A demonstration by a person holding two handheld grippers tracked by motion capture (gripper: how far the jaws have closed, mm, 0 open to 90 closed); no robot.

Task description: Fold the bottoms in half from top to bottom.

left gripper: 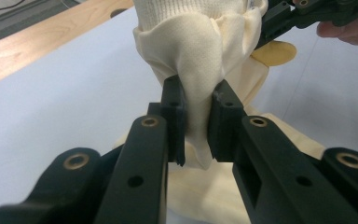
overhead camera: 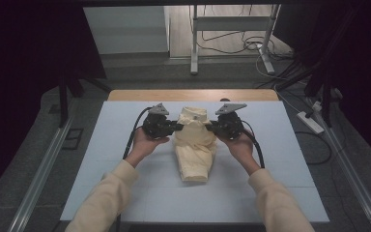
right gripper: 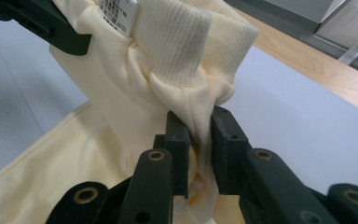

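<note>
A white table [overhead camera: 101,159] is carrying a cream garment [overhead camera: 193,150], lying mid-table and running from the near side toward the far edge. Its far end, with the ribbed collar [right gripper: 182,42], is being lifted off the surface, probably so the cloth hangs free for folding or straightening. The left gripper [left gripper: 196,126] is pinching a fold on the left side; the right gripper [right gripper: 199,149] is pinching the cloth just under the collar on the right.
</note>
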